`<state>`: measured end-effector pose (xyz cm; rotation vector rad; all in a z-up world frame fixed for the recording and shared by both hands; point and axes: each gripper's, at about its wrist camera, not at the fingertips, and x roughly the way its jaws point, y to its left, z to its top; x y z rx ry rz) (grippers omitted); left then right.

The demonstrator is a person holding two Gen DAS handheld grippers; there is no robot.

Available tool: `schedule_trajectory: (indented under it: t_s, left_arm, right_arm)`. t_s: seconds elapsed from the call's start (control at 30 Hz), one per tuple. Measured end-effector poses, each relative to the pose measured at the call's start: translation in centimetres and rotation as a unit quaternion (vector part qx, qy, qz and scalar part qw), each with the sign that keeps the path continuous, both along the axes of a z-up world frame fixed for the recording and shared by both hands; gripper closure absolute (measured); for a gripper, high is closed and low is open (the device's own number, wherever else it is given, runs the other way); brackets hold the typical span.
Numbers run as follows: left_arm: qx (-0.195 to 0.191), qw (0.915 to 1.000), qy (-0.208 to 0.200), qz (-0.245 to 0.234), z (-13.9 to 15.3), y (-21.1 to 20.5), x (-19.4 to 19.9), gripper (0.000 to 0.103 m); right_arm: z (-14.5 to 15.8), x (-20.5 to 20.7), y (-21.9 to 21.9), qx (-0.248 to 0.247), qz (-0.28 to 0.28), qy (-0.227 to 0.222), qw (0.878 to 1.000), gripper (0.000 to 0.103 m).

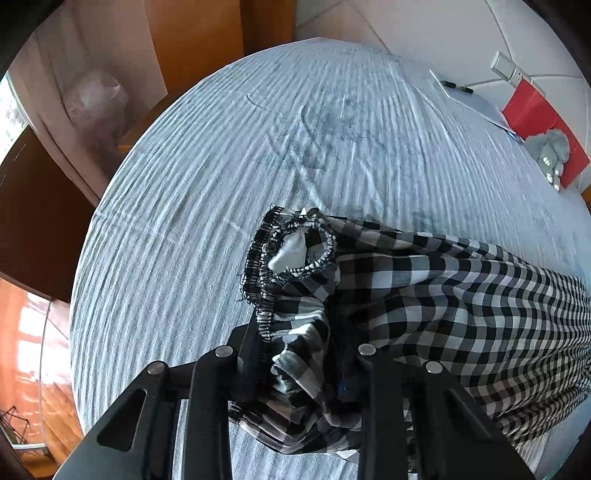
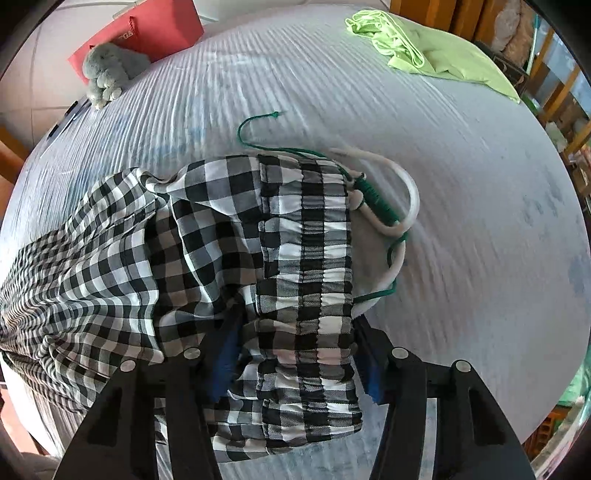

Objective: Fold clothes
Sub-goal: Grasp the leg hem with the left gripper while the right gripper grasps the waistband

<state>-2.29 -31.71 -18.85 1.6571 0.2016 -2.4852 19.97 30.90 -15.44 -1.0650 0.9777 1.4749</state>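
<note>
A pair of black-and-white checked trousers (image 1: 461,295) lies stretched over a light blue striped bed sheet (image 1: 221,184). My left gripper (image 1: 299,369) is shut on the bunched hem end of a leg, whose frayed seam edge (image 1: 266,266) sticks up past the fingers. My right gripper (image 2: 295,354) is shut on the gathered elastic waistband (image 2: 306,258). A white and green drawstring (image 2: 384,206) hangs out of the waistband onto the sheet. The cloth (image 2: 92,258) runs off to the left between the two grippers.
A light green garment (image 2: 436,51) lies crumpled at the far right of the bed. A grey plush toy (image 2: 107,70) and a red bag (image 2: 147,33) sit at the bed's far edge. A white board with a pen (image 1: 472,99) lies near them. Wooden furniture (image 1: 195,40) stands beyond.
</note>
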Motion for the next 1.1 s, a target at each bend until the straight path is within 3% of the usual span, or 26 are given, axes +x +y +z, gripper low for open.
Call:
schedule_trajectory:
  t_s: [0.13,0.23,0.33,0.43,0.53,0.7,0.8,0.87,0.97,1.1]
  left_arm:
    - [-0.011,0.9996,-0.008,-0.024,0.0,0.7,0.0,0.082]
    - [0.013,0.9998,-0.004,-0.012,0.1,-0.1,-0.1,0.081]
    - [0.006,0.9999,-0.001,-0.012,0.2,0.1,-0.1,0.081]
    - [0.010,0.9999,0.007,0.003,0.4,0.2,0.4,0.082]
    - [0.015,0.9998,-0.001,0.010,0.5,0.7,0.7,0.086]
    - [-0.001,0.9999,0.007,0.011,0.9,1.7,0.9,0.090]
    - [-0.030,0.9982,0.050,0.009,3.9,2.9,0.2,0.092]
    - [-0.025,0.9962,0.083,0.003,6.5,3.4,-0.8,0.092]
    - [-0.033,0.9904,0.133,-0.016,10.7,4.5,-2.7,0.092]
    - [-0.025,0.9809,0.191,-0.022,15.2,4.2,-5.4,0.093]
  right_arm:
    - [0.2,-0.3,0.2,-0.005,-0.002,-0.013,1.000,0.048]
    - [0.1,-0.1,0.6,-0.013,0.004,-0.015,1.000,0.045]
    - [0.0,-0.6,1.3,-0.022,0.005,-0.019,1.000,0.036]
    - [0.1,-0.8,1.8,-0.030,-0.001,-0.023,0.999,0.036]
    - [0.8,-1.2,1.7,-0.034,0.008,-0.019,0.999,0.060]
    - [1.2,-1.1,2.1,-0.017,0.020,-0.013,1.000,0.065]
    - [3.2,-1.1,2.6,0.024,0.024,-0.015,0.999,0.081]
    - [5.7,-0.6,3.5,0.065,0.011,0.007,0.998,0.086]
    - [9.9,-1.4,5.6,0.129,0.012,0.021,0.991,0.092]
    - [14.8,-1.8,6.5,0.196,0.010,0.040,0.980,0.092]
